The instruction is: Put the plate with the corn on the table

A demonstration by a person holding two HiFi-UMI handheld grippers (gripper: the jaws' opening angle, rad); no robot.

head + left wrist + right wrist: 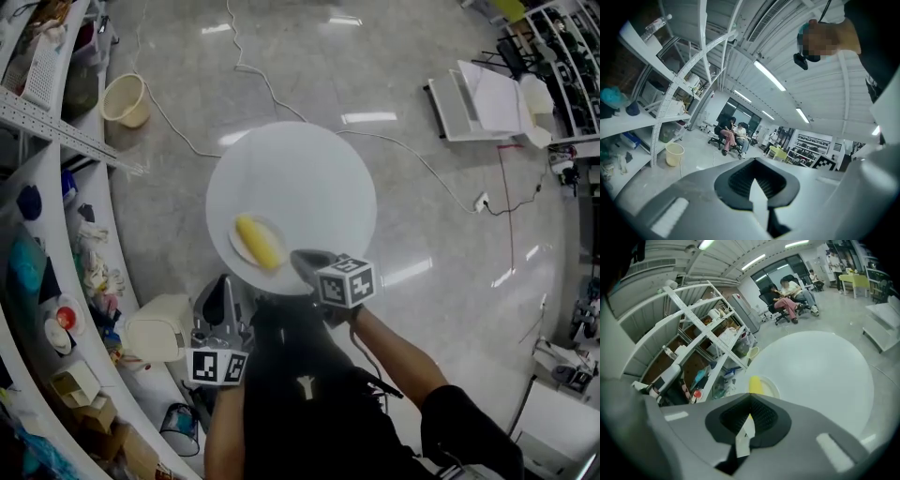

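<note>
A small pale plate (243, 249) lies on the near-left part of the round white table (309, 178), with a yellow corn cob (260, 241) on it. My right gripper (302, 260) sits just right of the plate's rim, jaws shut with nothing seen between them. In the right gripper view the corn (755, 384) and plate (772, 390) lie just past the closed tips (750, 398), on the table (820, 371). My left gripper (218, 289) hangs off the table's near-left edge. It is shut and empty (754, 164), aimed up at the room.
Curved shelving (56, 234) full of clutter runs along the left. A cream bucket (125, 99) and a cable (272, 94) lie on the floor beyond the table. A beige box-like thing (157, 328) stands near my left gripper. Two people sit on chairs (787, 298) far off.
</note>
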